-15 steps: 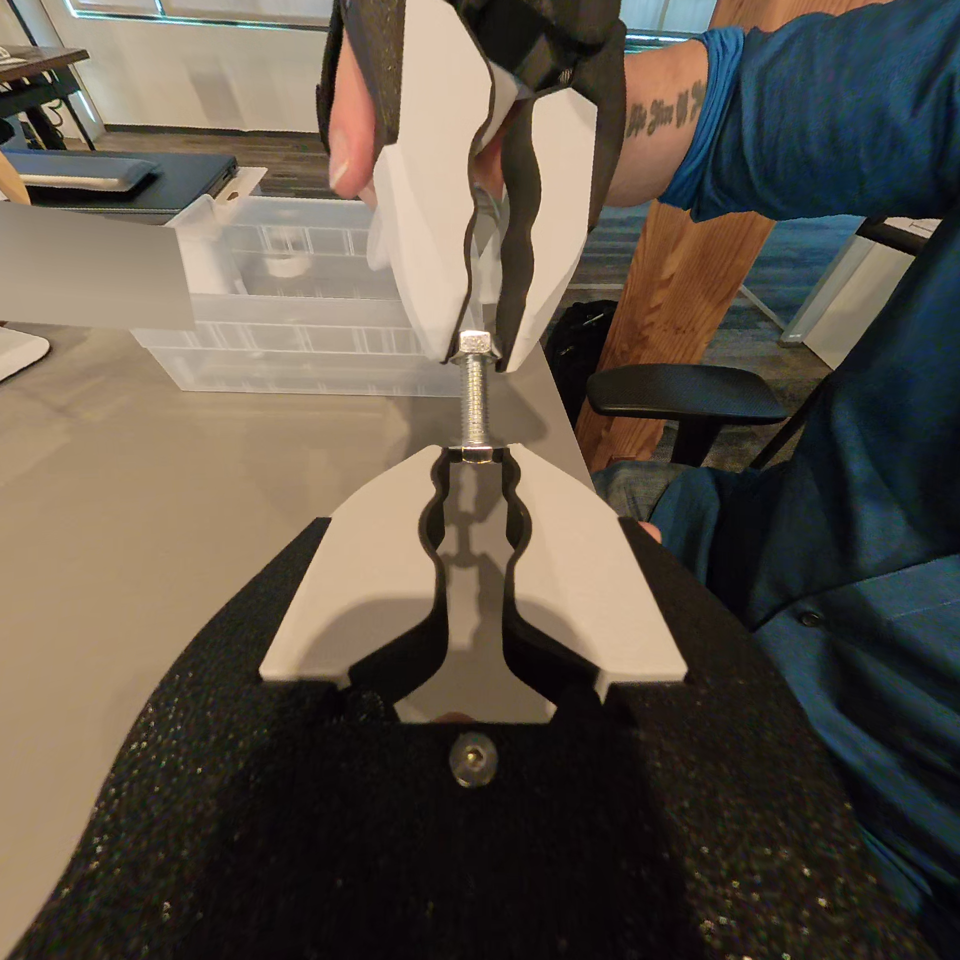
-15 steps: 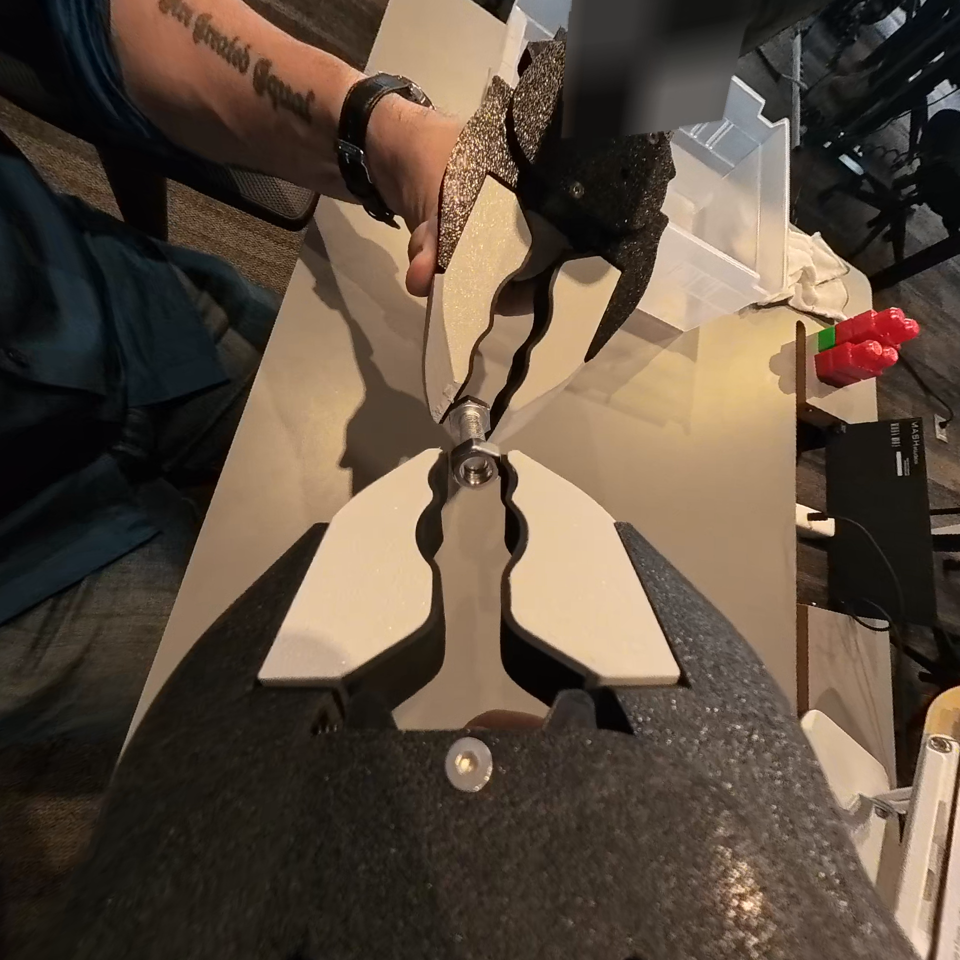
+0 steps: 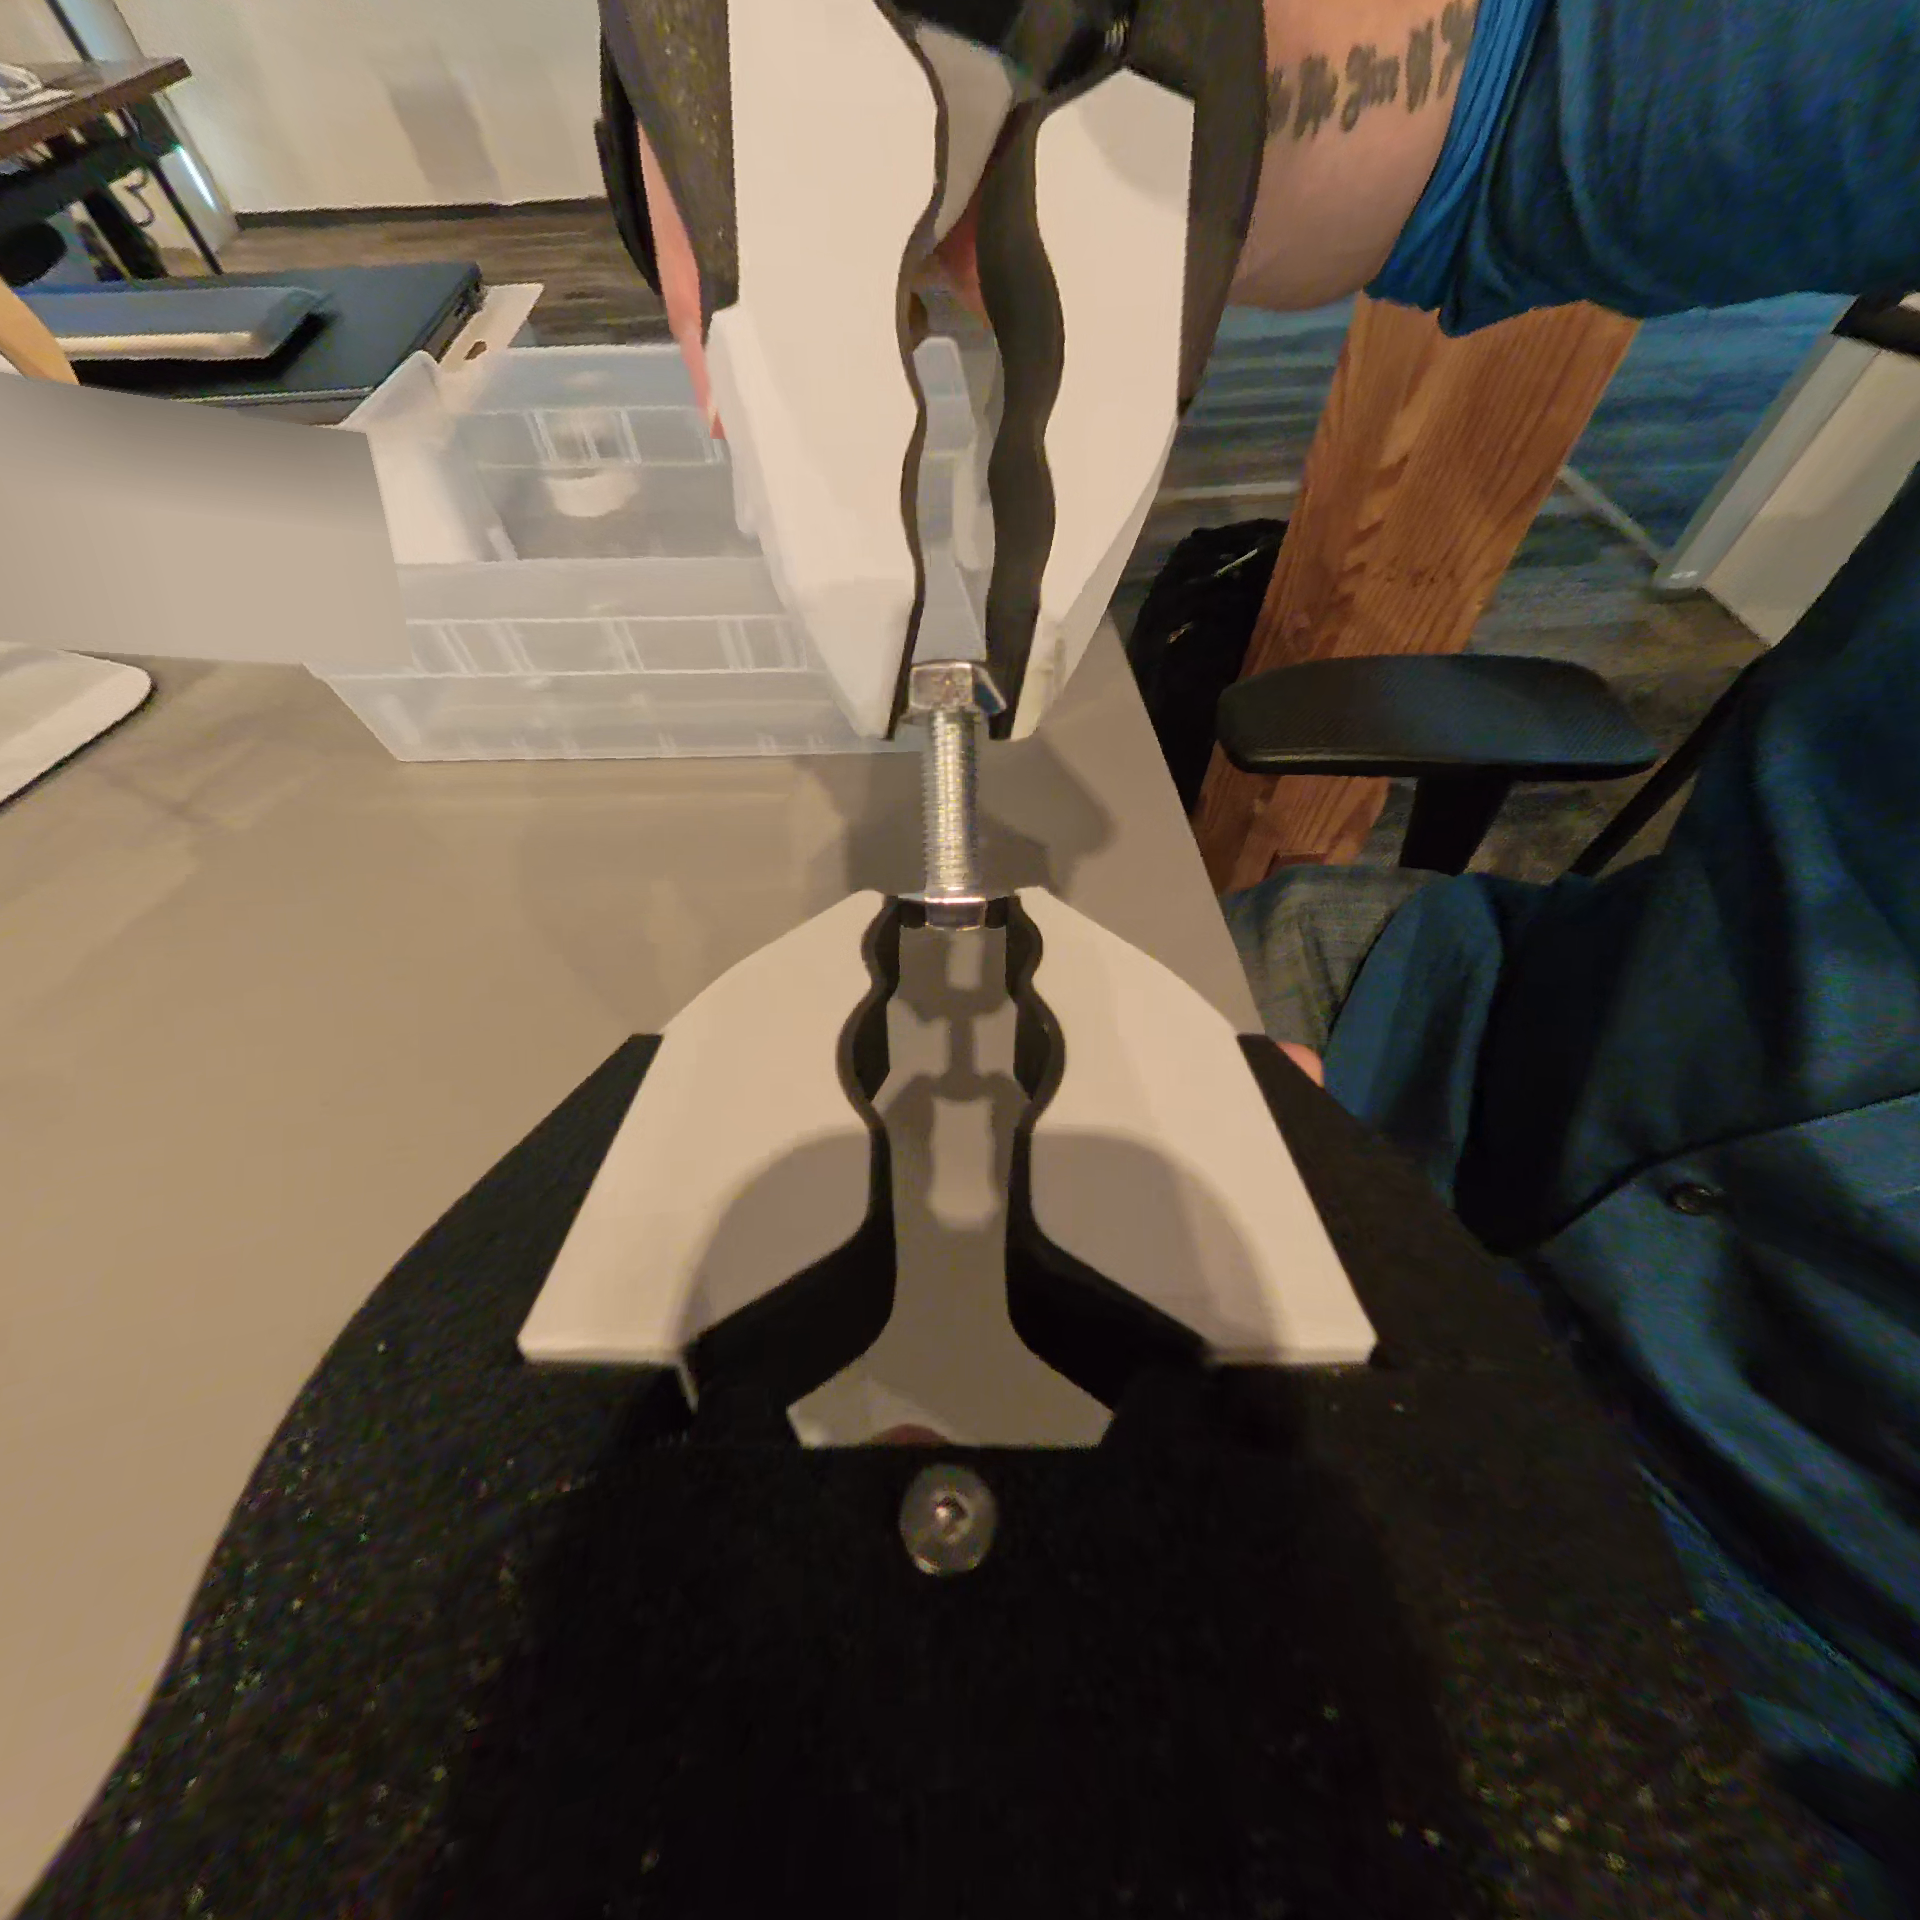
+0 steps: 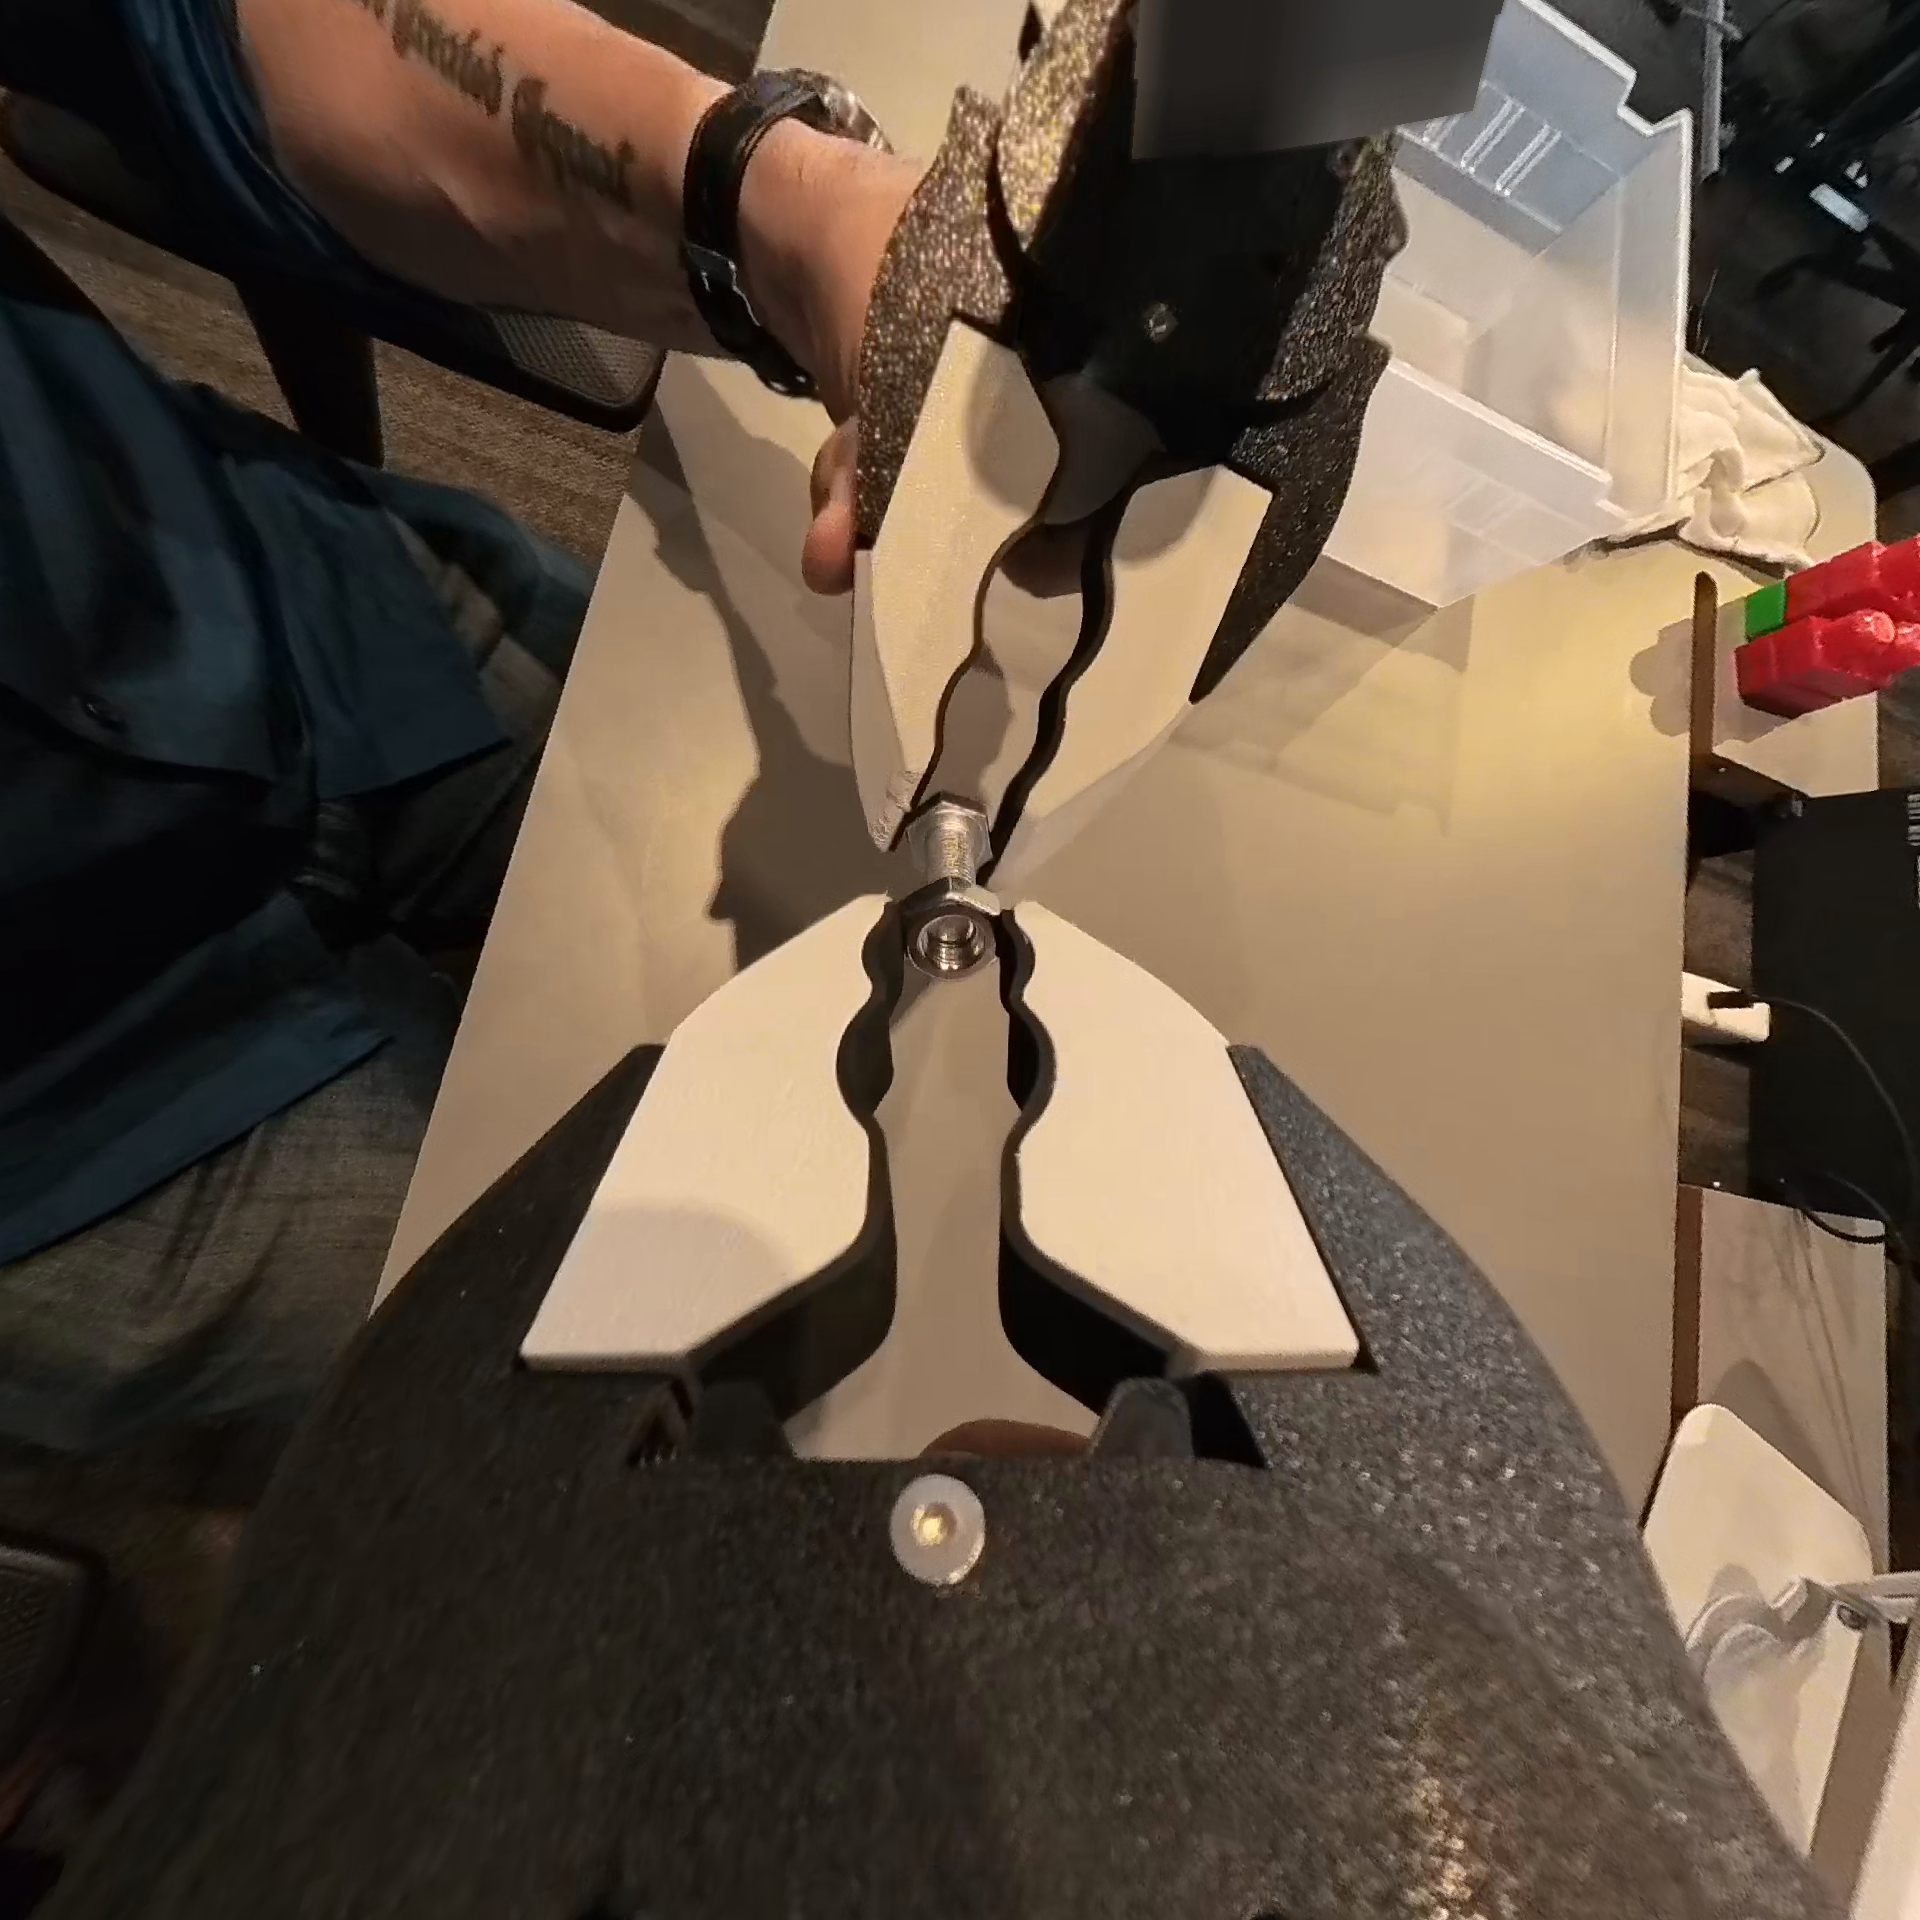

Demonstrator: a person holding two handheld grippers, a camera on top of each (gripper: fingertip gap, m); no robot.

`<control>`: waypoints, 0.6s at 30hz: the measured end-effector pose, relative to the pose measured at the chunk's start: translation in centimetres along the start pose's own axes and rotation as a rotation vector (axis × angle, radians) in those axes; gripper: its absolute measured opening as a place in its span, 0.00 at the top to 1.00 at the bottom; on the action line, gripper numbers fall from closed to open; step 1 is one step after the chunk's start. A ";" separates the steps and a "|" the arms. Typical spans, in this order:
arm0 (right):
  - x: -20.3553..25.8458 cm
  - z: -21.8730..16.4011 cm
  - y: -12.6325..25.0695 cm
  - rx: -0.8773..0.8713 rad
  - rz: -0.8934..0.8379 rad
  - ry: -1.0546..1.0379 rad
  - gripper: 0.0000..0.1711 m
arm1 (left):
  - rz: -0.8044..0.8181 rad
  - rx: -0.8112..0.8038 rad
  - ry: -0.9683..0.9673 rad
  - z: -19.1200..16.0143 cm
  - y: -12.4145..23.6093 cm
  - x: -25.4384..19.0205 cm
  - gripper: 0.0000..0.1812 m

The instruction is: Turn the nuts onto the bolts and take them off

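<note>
The left gripper (image 3: pixel 954 914) is clamping its fingers on the bolt's (image 3: pixel 948 805) near end, above the bench (image 3: pixel 312 987); the right gripper (image 4: pixel 948 920) is pinching the hex nut (image 4: pixel 945 943). The threading step is seemingly underway; next comes regripping and twisting, keeping both aligned.

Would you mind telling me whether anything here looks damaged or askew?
One small thing: on the left gripper, one fingertip looks rough and chipped at its edge. Otherwise nothing stands out: the bolt runs straight between the two grippers, and the right gripper grips the nut at its end.
</note>
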State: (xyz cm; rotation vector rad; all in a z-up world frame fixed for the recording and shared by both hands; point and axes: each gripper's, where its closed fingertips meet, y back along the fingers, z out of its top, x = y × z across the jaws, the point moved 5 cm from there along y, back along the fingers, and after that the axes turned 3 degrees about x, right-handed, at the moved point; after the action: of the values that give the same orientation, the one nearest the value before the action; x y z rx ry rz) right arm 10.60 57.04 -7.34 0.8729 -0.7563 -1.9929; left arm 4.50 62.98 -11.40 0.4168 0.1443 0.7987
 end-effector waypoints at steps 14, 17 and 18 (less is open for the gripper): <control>-0.1 -0.3 -0.4 0.075 0.007 -0.110 0.90 | 0.173 0.156 -0.204 -0.3 -0.4 -0.1 0.86; -0.3 -0.3 -0.4 0.065 0.000 -0.143 0.90 | 0.225 0.185 -0.244 -0.4 -0.5 0.0 0.85; -0.4 -0.3 -0.4 0.068 -0.008 -0.151 0.90 | 0.245 0.188 -0.256 -0.3 -0.5 0.1 0.85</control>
State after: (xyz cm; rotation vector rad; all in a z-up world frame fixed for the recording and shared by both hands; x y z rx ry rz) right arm 10.82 57.50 -7.72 0.7710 -0.9117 -2.0675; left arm 4.80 62.82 -11.90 0.7197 -0.0734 0.9676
